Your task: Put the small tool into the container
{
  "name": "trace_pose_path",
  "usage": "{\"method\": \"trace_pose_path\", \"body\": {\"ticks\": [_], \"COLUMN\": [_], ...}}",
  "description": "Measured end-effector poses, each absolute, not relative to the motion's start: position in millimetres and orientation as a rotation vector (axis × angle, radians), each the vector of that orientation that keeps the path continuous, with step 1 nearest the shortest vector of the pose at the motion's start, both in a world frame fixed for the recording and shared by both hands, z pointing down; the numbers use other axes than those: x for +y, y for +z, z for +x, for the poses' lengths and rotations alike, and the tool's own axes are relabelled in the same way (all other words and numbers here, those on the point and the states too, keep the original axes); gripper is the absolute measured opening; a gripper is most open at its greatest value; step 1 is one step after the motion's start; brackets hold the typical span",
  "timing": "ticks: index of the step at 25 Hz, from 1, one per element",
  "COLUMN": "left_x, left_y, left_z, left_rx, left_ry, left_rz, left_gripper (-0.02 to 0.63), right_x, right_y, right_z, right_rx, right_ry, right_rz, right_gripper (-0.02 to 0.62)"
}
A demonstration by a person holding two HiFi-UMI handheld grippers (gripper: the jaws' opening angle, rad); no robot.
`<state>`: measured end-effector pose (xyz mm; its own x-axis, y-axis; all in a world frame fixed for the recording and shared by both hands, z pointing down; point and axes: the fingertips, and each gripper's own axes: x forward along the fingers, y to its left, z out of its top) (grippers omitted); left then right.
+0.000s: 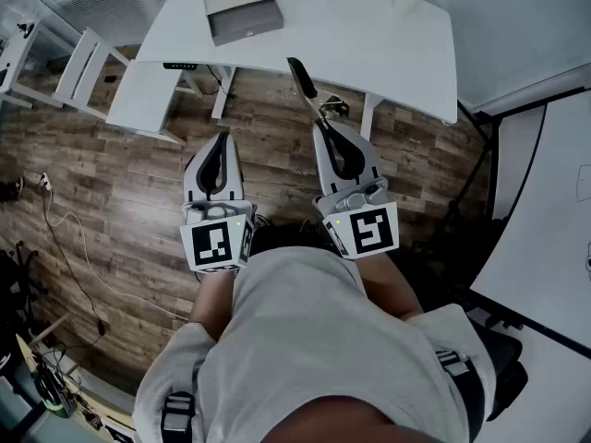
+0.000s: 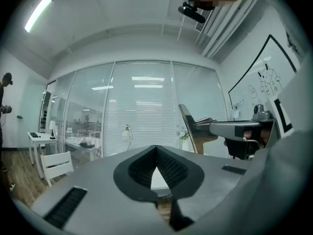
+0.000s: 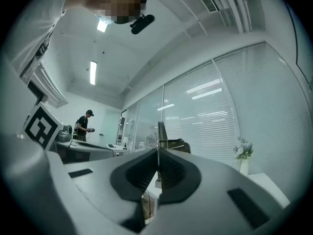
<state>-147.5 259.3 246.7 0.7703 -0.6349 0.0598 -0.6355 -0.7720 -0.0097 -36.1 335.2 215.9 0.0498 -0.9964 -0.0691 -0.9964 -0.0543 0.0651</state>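
Tool (image 1: 302,78), thin and dark, juts from the right claw (image 1: 321,125), which pinches it at centre frame near the white bench (image 1: 369,35) edge. Left claw (image 1: 220,141) is pressed together, empty. Grey container (image 1: 242,12) sits on the bench, upper left.

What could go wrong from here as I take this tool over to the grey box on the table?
1. The small tool sticks far out of the right gripper, which pinches only its end. It may pivot or slip out over the wood floor.
2. The container sits toward the table's far left, so the reach is diagonal. The protruding tip might strike its rim.
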Motion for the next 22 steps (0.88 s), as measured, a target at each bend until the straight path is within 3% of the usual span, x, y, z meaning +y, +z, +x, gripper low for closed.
{"method": "trace_pose_path", "body": {"ticks": [13,22], "left_x": [214.4,178.2], "left_y": [264.4,287.9], "left_z": [-197.2,-220.3], "left_rx": [-1.032,-0.961], "left_ry": [0.150,0.191], "left_rz": [2.908,2.899], "left_gripper": [0.024,0.023], "right_x": [281.7,241.0], "right_y": [237.4,249.3], "right_z": [-84.3,-115.7], "right_rx": [2.281,2.493], "right_ry": [0.099,0.353], "right_rz": [-2.267,-2.344], "right_gripper": [0.028,0.028]}}
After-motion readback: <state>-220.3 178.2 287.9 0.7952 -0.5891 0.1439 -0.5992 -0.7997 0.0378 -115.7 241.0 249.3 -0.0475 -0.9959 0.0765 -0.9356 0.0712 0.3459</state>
